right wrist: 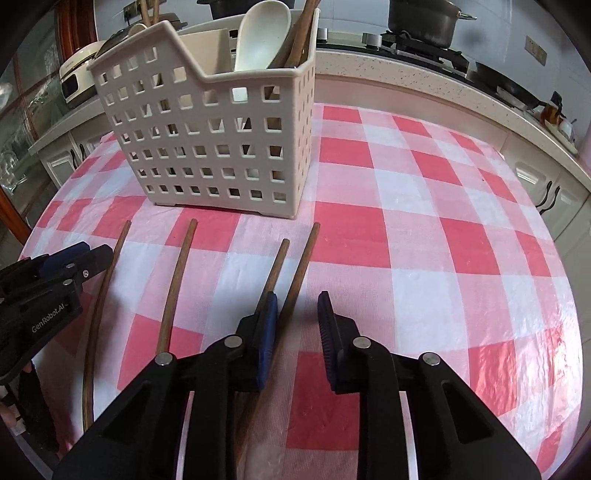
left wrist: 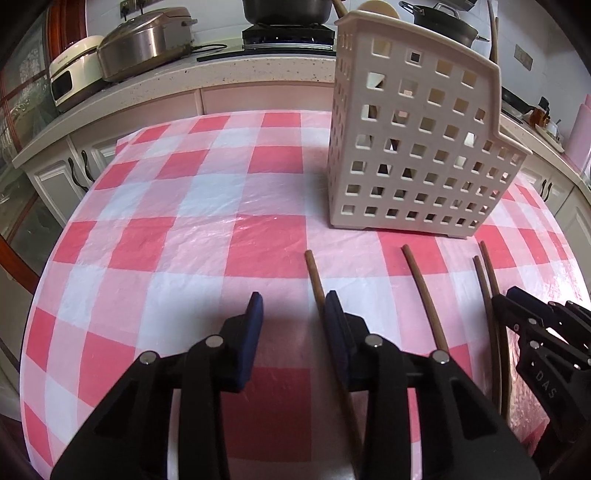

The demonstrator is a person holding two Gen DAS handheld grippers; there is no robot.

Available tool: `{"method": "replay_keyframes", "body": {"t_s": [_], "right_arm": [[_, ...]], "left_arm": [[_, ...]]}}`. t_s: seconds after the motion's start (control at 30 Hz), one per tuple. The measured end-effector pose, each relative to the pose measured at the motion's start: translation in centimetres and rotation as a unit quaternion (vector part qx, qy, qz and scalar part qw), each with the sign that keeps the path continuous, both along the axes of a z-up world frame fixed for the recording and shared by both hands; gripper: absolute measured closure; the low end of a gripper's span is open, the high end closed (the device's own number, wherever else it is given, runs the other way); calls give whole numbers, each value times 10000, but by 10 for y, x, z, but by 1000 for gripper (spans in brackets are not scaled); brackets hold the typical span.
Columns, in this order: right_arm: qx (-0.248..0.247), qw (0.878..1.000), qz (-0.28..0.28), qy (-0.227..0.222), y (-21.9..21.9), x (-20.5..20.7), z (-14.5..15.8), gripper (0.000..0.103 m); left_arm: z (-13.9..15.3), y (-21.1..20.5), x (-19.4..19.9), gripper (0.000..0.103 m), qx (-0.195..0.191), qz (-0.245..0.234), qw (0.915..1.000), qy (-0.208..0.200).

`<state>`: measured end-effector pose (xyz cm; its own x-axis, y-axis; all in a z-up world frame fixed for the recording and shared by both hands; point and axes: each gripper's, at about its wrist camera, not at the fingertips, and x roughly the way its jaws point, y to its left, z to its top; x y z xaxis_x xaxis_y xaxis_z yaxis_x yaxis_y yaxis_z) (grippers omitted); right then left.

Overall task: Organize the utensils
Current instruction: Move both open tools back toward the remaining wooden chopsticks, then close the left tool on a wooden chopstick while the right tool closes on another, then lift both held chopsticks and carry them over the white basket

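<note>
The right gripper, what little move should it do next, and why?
Probably close the right gripper on the chopstick between its open fingers. Four chopsticks lie loose on the tablecloth, while the basket already holds a spoon.

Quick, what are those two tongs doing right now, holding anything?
Left tongs: open, holding nothing; one chopstick lies beside the right finger.
Right tongs: open, holding nothing; another chopstick lies between the fingers.
</note>
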<state>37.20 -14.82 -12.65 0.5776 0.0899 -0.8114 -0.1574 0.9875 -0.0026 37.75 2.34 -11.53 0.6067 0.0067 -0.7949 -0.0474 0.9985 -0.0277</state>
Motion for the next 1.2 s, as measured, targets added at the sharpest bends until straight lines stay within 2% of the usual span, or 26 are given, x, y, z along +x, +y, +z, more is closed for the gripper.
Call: {"method": "replay_keyframes", "body": {"t_s": [0.07,0.17,0.23,0.37,0.47,0.5,0.57,0.6,0.7,0.77,0.87,1.0,1.2], "right_arm": [[-68,9999,60,54,2,4,1,82],[-171,9996,205,105,6,5,2,86],[-162,9994,263,137,7,6,2,89],[-110,9995,265,153,5,6,1,89],[-154,9993,309,154,6,6,2,90],[-173,9992,339,148,7,5,2,91],[-184,9991,364,122,8,4,2,92],[-154,9991,369,117,8,4,2,92],[-60,9994,332,100,3,0,1,95],[32,9994,327,43,-1,-3,1,96],[348,9989,325,-7,-10,-7,1,96],[627,9976,278,-117,-19,-12,9,96],[844,9949,279,-474,-25,-26,38,96]], "left_arm": [[-3,0,5,70,-70,-26,9999,103],[-4,-5,6,73,137,-47,9999,91],[-4,-6,4,77,135,-70,9998,103],[-3,-2,-3,77,-31,-38,9998,173],[-4,-2,-4,77,22,-111,9998,166],[-4,-4,-4,79,88,-147,9997,162],[-4,-9,-4,88,120,-279,9994,146],[-4,-10,-4,94,103,-310,9994,152],[-3,-12,-7,96,-164,-492,9986,136],[-3,-11,-9,96,-211,-501,9985,98],[-4,-7,-10,97,-379,-502,9980,85],[1,-4,-14,97,-373,-472,9982,4],[31,-4,-31,97,-321,-495,9975,-390]]}}
